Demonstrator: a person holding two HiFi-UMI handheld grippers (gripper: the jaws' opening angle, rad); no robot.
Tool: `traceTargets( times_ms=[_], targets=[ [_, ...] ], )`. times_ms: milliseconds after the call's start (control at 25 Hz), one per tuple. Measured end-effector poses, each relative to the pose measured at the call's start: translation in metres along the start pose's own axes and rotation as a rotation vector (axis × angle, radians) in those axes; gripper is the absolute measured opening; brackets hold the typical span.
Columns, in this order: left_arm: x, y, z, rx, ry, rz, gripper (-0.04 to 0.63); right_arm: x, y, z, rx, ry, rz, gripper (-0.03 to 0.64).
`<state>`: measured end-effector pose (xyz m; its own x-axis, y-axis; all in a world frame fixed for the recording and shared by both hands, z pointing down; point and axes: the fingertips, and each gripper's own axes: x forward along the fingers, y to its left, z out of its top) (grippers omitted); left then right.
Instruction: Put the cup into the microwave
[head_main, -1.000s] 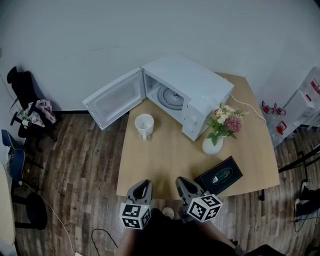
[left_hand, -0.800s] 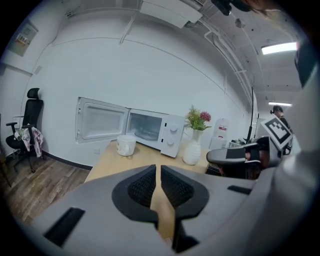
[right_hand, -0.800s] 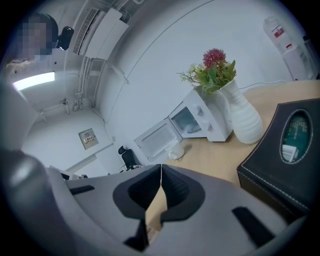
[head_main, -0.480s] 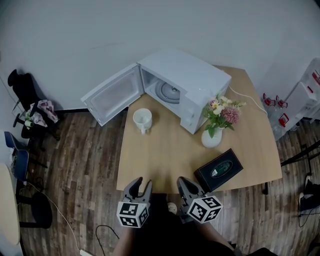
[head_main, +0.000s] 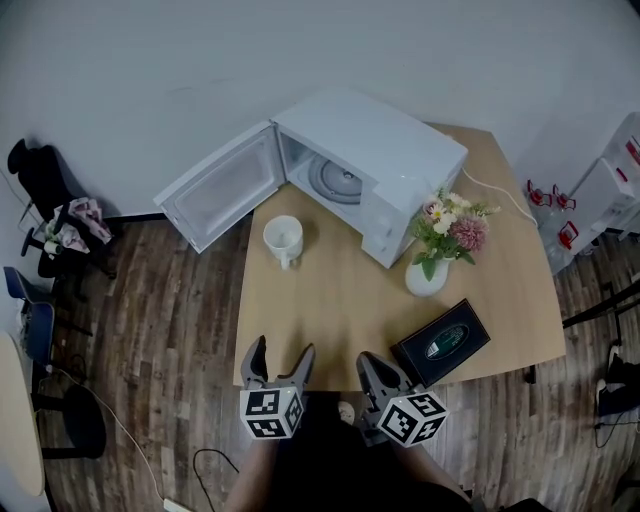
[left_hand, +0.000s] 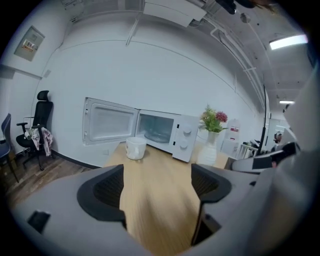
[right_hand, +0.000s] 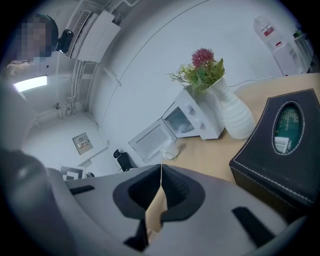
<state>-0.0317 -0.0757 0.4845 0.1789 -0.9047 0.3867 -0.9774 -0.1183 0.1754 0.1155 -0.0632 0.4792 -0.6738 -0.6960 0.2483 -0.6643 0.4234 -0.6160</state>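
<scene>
As the cup (head_main: 283, 238) stands upright on the table (head_main: 340, 320) | white | one handle

Flower vase (head_main: 427, 277) near black tissue box (head_main: 444, 343) on table (head_main: 330, 310).
</scene>
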Motion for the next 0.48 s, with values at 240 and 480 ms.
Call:
traceTargets(
  times_ms=[240,480],
  targets=[
    [0.038,0.019,0.015,-0.043,-0.019,0.049,0.428,0.019,-0.002,0.008,0.008,0.01,-0.016,-0.006],
    [0.076,0.035,0.027,-0.032,-0.004,0.066,0.433,0.049,-0.002,0.019,0.017,0.032,-0.026,-0.006]
  ],
)
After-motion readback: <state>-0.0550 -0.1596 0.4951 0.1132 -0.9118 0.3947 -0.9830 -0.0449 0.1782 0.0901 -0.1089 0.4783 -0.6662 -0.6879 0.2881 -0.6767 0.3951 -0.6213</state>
